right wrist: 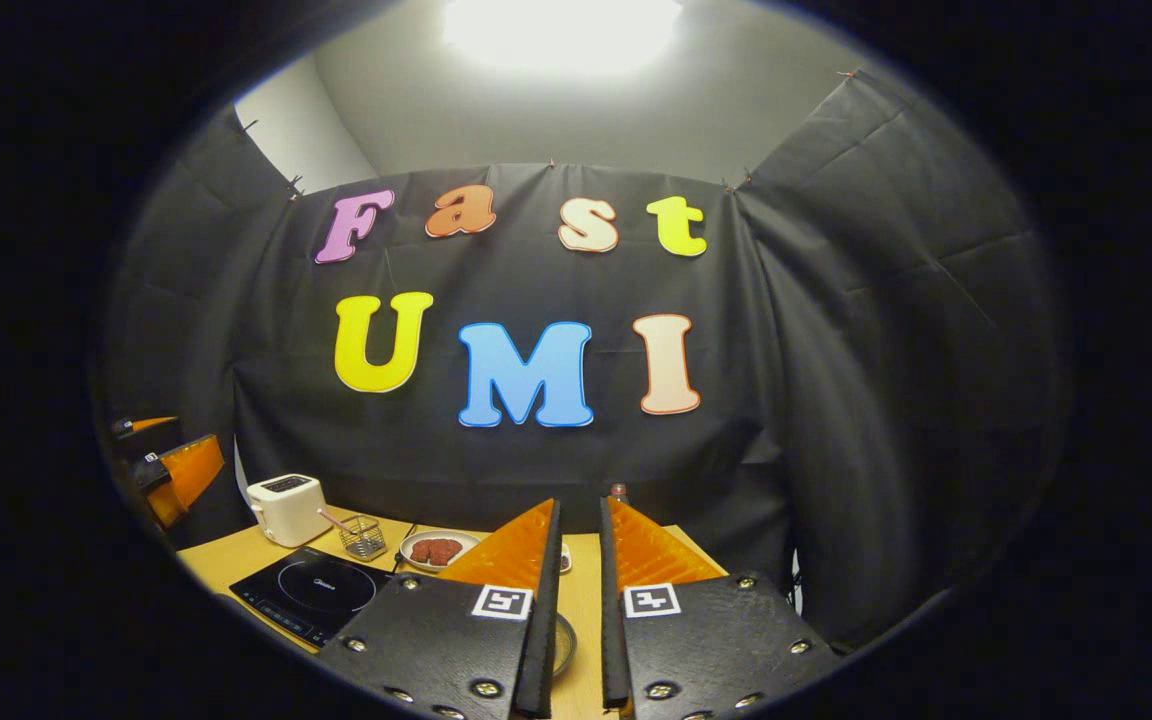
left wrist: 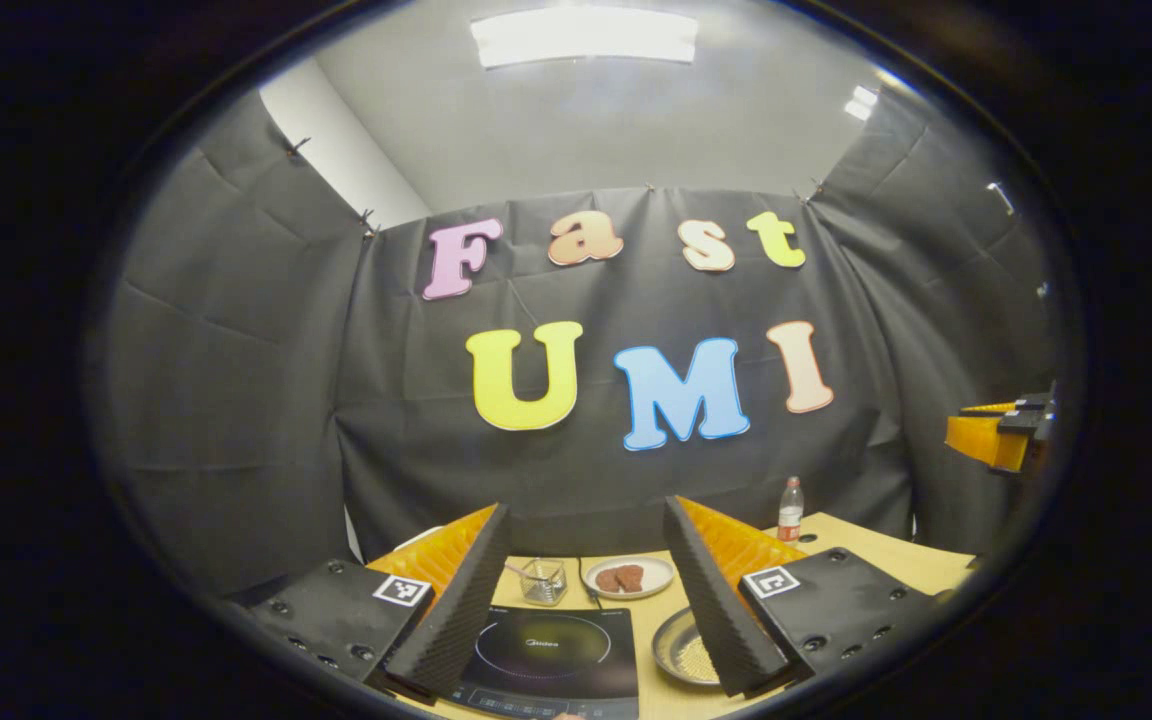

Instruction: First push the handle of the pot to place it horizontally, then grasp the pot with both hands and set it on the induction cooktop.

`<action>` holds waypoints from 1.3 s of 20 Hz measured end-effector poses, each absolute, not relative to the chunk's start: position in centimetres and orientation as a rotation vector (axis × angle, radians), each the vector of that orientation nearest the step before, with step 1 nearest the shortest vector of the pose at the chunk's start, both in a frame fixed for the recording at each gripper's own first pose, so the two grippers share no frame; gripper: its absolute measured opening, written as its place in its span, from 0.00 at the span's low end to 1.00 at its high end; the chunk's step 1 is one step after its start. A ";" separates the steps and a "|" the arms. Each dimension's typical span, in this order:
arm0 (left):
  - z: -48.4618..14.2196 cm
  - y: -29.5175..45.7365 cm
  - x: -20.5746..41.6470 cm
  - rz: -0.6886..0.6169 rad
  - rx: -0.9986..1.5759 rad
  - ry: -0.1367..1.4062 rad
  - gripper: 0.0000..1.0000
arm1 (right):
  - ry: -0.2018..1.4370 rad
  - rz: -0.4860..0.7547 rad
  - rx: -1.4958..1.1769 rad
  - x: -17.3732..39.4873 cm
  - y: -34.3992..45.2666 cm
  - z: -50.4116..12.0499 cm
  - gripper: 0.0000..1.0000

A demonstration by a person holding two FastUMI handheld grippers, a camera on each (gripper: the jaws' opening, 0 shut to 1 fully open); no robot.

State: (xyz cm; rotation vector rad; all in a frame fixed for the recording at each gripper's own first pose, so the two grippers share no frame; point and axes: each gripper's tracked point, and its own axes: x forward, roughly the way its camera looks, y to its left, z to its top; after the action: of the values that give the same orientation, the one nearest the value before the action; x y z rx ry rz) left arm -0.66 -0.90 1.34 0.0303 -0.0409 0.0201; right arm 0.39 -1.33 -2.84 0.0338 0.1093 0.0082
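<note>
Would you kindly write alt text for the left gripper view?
The open left hand-held gripper frames a black induction cooktop on a wooden table; a metal pot sits to its right, a plate of food behind.

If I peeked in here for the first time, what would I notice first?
Probably the left gripper, its two dark, orange-backed fingers spread wide over the black induction cooktop on the wooden table. Behind the cooktop sits a white plate of reddish-brown food, and at its right a round metal pot. In the right gripper view, a white toaster stands at the far left.
</note>
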 end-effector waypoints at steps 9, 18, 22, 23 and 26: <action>2.1 -2.4 -1.3 0.047 0.029 -0.052 1.00 | 0.111 0.126 0.042 0.4 -0.8 -3.6 0.02; 2.3 -0.3 -4.3 0.166 0.090 -0.048 0.97 | 0.248 0.371 0.083 0.2 5.2 -8.7 0.02; 1.6 1.8 -4.3 0.203 0.090 -0.030 1.00 | 0.322 0.479 0.074 -0.1 9.0 -11.2 0.02; 1.4 2.2 -4.2 0.209 0.085 -0.025 1.00 | 0.341 0.501 0.071 -0.1 9.8 -11.9 0.02; 0.6 4.0 -3.5 0.226 0.074 -0.017 1.00 | 0.408 0.568 0.069 -0.4 12.6 -13.9 0.02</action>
State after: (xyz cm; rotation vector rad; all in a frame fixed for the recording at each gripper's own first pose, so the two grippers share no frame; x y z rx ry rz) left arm -3.50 4.05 0.63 0.0738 -0.0167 0.2263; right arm -0.44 12.60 -13.95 0.0690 0.4077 0.5679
